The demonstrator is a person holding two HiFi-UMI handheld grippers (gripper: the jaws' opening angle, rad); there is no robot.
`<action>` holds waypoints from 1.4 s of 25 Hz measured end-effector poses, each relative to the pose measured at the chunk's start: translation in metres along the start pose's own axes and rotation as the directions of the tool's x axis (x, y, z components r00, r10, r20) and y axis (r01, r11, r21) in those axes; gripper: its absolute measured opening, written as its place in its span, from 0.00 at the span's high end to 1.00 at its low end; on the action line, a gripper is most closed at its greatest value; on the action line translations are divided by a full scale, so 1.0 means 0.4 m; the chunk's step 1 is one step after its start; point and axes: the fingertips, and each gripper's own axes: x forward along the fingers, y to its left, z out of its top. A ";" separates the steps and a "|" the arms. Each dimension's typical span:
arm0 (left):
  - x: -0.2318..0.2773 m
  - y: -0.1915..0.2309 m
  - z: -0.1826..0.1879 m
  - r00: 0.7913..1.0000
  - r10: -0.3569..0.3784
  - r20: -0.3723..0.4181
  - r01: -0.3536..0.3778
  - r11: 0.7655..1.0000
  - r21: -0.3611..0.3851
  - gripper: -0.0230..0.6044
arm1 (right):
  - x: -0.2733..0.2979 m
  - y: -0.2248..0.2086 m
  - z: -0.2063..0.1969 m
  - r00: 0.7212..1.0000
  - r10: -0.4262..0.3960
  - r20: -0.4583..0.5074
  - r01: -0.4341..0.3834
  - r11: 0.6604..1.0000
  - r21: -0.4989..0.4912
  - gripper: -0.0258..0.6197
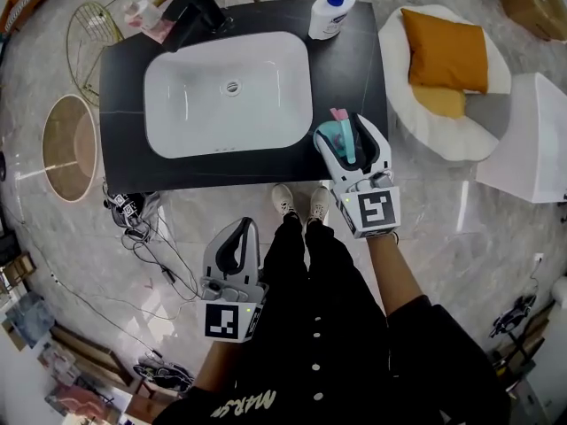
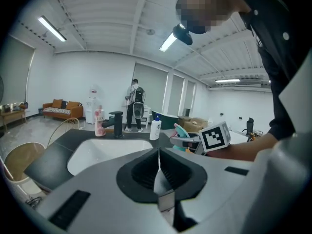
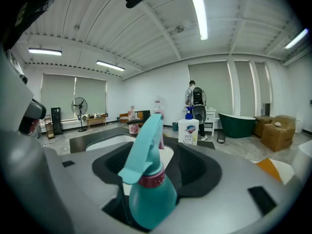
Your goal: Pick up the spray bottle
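A teal spray bottle [image 1: 337,140] with a pink trigger tip stands at the front right corner of the black counter [image 1: 354,69]. My right gripper [image 1: 347,131] is open around it, one jaw on each side, with a gap showing beside the bottle. In the right gripper view the spray bottle [image 3: 151,189] fills the space between the wide jaws, its nozzle pointing away. My left gripper [image 1: 239,233] is shut on nothing, low in front of the counter over the floor. The left gripper view shows its jaws closed to a thin line, and the spray bottle [image 2: 181,133] off to the right.
A white sink basin [image 1: 226,91] takes up the counter's middle, with a black faucet [image 1: 195,11] and a pink bottle [image 1: 142,11] behind it. A white pump bottle [image 1: 330,11] stands at the back right. A white chair with an orange cushion [image 1: 443,51] is right of the counter; cables [image 1: 142,224] lie on the floor.
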 end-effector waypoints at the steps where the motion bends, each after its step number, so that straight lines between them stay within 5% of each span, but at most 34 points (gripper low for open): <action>1: 0.001 0.002 -0.016 1.000 0.002 -0.010 -0.002 1.000 -0.005 0.94 | 0.007 -0.003 -0.003 1.000 -0.007 0.011 0.007 1.000 -0.004 0.55; 5: -0.005 0.005 -0.058 0.999 0.013 -0.038 -0.014 1.000 -0.021 0.94 | 0.013 -0.008 0.008 0.998 -0.037 0.059 0.038 0.999 -0.017 0.76; 15: -0.017 0.014 -0.020 0.999 0.047 0.015 -0.047 0.999 -0.012 0.94 | -0.020 -0.028 0.073 0.995 -0.052 0.083 0.056 0.997 -0.049 0.79; 25: -0.046 0.026 0.165 0.983 0.090 0.157 -0.089 0.996 -0.014 0.94 | -0.157 -0.038 0.261 0.991 -0.054 0.119 0.061 0.996 -0.063 0.79; 35: -0.050 0.014 0.330 0.953 0.055 0.299 -0.066 0.997 0.026 0.94 | -0.304 -0.054 0.406 0.979 -0.099 0.179 0.113 0.991 -0.066 0.79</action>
